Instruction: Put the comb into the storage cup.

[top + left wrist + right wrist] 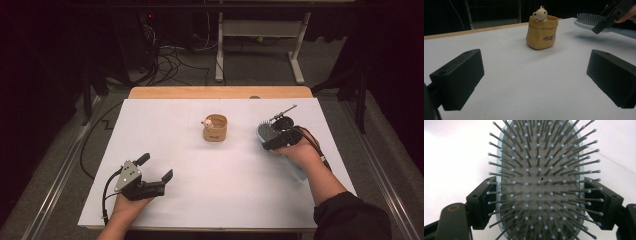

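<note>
A pale blue hairbrush [265, 131] with grey bristles is held a little above the right side of the white table, bristles up, handle running back under the person's right hand. My right gripper [280, 137] is shut on its head; in the right gripper view the two jaws press on both edges of the hairbrush [540, 177]. A tan sack-shaped pot [215, 128] with a small bear figure on its rim stands upright at the table's middle. My left gripper [157, 167] rests at the near left, open, pointing toward the pot [542, 32], nothing between its jaws.
A white sheet [200, 190] covers the table; a wooden edge [220, 92] shows at the far side. Beyond it are a desk's white legs [219, 55] and cables on the floor. From the left gripper view the brush [590, 20] hangs right of the pot.
</note>
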The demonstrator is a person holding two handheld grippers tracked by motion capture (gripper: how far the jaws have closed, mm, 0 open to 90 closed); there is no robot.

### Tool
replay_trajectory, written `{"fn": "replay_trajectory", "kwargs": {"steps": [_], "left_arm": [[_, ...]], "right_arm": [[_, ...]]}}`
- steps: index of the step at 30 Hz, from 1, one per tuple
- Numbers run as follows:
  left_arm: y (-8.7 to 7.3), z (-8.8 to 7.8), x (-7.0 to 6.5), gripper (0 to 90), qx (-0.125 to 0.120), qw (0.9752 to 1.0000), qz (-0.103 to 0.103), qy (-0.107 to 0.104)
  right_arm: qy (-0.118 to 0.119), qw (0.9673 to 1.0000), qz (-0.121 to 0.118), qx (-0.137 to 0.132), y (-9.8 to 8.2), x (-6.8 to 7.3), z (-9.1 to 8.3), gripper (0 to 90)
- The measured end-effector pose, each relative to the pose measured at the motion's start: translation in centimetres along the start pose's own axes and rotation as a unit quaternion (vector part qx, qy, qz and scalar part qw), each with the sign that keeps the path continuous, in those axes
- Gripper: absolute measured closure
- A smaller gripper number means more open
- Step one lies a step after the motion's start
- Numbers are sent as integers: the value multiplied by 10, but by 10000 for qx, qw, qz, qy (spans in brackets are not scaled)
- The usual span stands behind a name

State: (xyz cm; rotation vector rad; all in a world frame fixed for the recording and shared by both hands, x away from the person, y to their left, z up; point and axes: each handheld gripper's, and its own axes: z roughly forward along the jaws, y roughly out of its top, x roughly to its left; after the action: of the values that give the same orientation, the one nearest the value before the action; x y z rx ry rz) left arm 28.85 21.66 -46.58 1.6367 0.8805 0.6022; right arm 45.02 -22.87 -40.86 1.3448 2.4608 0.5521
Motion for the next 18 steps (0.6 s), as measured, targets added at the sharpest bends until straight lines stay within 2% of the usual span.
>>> {"fn": "replay_trajectory", "kwargs": {"steps": [9,18], "left_arm": [[0,0,1,21,55,9999,-100,-58],[0,2,-1,33,111,9999,-68,-61]], "right_arm": [[4,9989,23,-471,-14,6,-17,206],[-5,9949,10,-1013,-27,13,-32,206]]}}
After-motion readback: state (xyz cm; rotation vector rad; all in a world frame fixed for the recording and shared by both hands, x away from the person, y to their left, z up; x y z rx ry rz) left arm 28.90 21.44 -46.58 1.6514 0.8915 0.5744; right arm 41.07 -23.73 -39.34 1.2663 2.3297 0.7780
